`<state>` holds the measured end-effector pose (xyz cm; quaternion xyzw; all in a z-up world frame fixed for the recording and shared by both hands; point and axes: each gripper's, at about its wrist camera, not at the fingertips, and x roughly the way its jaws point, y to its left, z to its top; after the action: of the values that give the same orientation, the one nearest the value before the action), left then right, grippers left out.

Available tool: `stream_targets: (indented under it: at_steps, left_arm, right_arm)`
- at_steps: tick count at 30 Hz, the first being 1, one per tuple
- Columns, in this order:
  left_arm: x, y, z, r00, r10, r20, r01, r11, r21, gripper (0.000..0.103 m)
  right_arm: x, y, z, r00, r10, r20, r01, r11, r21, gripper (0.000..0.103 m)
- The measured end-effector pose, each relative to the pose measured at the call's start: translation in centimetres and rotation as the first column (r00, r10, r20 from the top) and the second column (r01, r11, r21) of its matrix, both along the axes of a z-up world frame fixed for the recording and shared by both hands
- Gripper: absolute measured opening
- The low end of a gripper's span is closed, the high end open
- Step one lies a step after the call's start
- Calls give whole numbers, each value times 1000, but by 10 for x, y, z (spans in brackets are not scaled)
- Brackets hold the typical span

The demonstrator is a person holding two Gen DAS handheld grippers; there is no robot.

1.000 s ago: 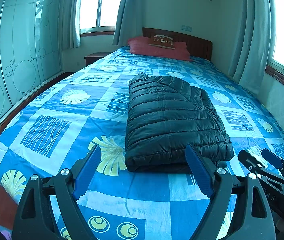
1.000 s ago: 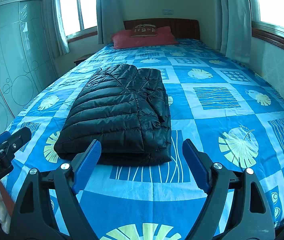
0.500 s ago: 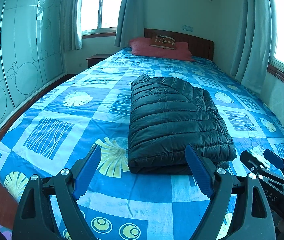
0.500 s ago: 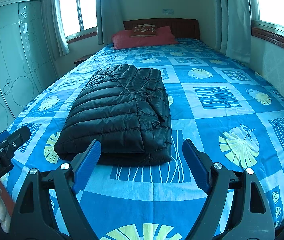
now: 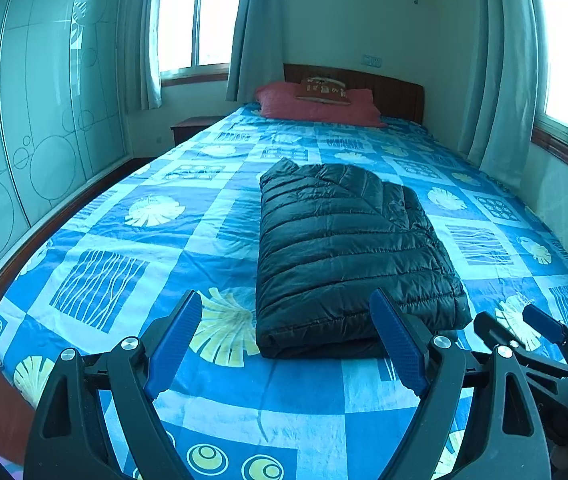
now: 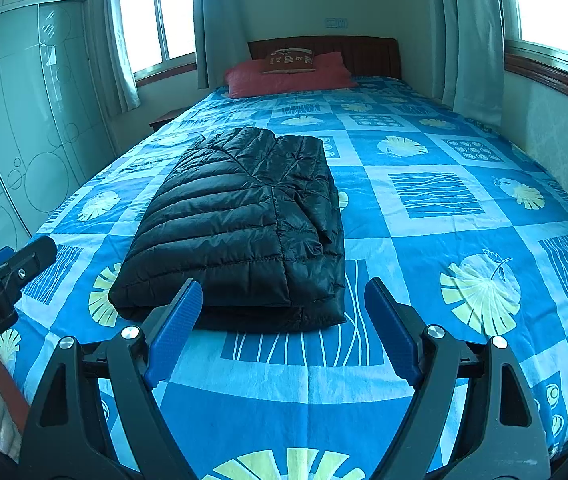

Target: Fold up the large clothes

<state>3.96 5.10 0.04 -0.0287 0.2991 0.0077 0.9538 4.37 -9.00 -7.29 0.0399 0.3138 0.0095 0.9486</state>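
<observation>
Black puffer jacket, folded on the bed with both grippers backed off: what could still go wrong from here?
1. The black puffer jacket is puffy and slick-looking; its loose right-side layers may spring open with nothing pinning them.
2. Both the left gripper and right gripper are open near its front edge; a forward drift could snag and drag the fold.
3. The bedspread looks soft, so the bundle might shift.
</observation>
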Motion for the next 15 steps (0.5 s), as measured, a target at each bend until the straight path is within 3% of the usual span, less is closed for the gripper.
stream_targets:
  at_steps: [15]
  left_arm:
    - [9, 3, -7, 999, 6, -31, -7, 999, -35, 87]
  right_arm:
    - [5, 1, -11, 1000, 10, -25, -10, 1000, 1, 83]
